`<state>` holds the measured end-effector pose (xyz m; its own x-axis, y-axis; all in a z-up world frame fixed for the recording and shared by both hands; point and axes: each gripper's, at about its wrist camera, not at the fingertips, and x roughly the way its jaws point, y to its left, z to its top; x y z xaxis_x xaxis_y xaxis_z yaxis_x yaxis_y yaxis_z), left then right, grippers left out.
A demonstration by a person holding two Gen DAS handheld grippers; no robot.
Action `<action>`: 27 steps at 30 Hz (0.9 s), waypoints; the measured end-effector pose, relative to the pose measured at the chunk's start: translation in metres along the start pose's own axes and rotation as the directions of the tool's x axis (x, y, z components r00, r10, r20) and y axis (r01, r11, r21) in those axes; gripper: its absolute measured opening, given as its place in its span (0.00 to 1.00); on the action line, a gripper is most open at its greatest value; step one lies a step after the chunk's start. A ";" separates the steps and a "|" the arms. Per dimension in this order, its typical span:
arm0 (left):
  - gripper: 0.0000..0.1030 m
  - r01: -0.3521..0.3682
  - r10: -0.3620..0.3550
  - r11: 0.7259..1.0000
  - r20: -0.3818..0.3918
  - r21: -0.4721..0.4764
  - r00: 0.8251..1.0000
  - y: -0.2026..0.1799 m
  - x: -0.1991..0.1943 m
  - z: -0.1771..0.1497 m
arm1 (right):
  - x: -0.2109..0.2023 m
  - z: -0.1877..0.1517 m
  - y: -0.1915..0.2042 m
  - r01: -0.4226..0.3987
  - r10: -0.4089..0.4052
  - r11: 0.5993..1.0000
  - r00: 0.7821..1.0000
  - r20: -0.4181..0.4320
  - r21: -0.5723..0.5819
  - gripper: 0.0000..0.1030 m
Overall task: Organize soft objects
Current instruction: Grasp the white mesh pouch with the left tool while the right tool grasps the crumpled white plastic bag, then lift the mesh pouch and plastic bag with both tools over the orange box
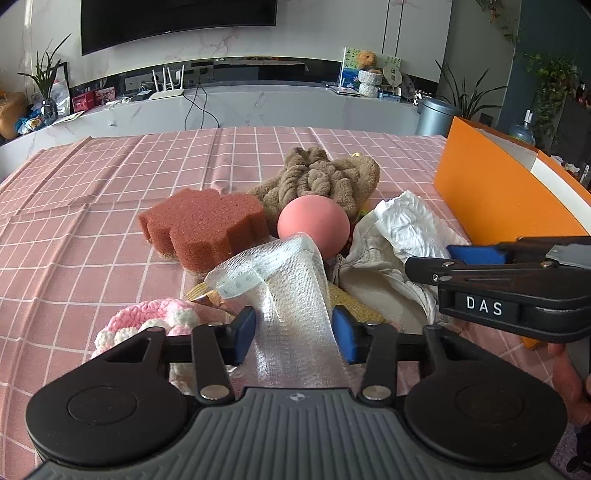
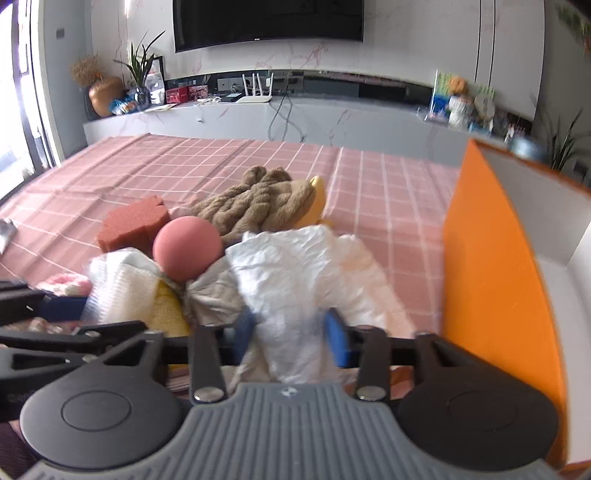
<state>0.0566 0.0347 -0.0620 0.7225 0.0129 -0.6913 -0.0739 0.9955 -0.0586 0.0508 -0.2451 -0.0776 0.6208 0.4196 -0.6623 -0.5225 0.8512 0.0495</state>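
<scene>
Gripping soft stuff with both grippers over a pink checked tablecloth [image 1: 92, 206]

Left gripper [image 1: 293, 332] pinches white mesh gauze [image 1: 291, 295]; right gripper [image 2: 290, 332] clamps crumpled white tissue [image 2: 291, 266]. Behind them: pink ball [image 1: 313, 225], red sponge [image 1: 207, 227], brown knit toy [image 1: 321, 177], orange box [image 1: 491, 199] at right, then the TV [image 1: 177, 18] wall.

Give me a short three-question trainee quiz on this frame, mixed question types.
1. True or false: the pink ball lies inside the orange box.
2. What lies between the left gripper fingers?
A. white mesh cloth
B. red-brown sponge
C. brown knitted item
3. Fill in: the right gripper fingers flank the crumpled white ____.

Key: 1 false; 2 A; 3 tissue.
</scene>
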 end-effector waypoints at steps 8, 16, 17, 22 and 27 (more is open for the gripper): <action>0.10 0.004 -0.004 1.000 0.012 -0.010 1.000 0.004 -0.006 0.003 | -0.011 0.002 0.005 0.025 -0.024 1.000 0.999 0.020 -0.014 0.09; 0.04 -0.001 0.003 1.000 0.078 -0.030 0.997 0.009 -0.030 0.008 | -0.052 0.012 0.008 0.037 -0.033 0.999 0.993 0.117 -0.039 0.08; 0.04 -0.002 0.004 1.000 0.090 -0.030 0.996 0.009 -0.034 0.008 | -0.058 0.013 0.008 0.037 -0.032 0.998 0.991 0.129 -0.042 0.08; 0.04 0.007 -0.003 1.000 0.154 -0.029 0.988 0.008 -0.055 0.017 | -0.086 0.017 0.012 0.044 -0.033 0.997 0.982 0.185 -0.058 0.08; 0.04 0.043 -0.041 0.999 0.212 -0.007 0.977 -0.001 -0.074 0.028 | -0.116 0.022 0.011 0.059 -0.040 0.995 0.971 0.234 -0.074 0.08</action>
<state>0.0225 0.0355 0.0094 0.8539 -0.0081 -0.5203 -0.0474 0.9945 -0.0933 -0.0140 -0.2772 0.0161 0.7608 0.4471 -0.4705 -0.5270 0.8487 -0.0456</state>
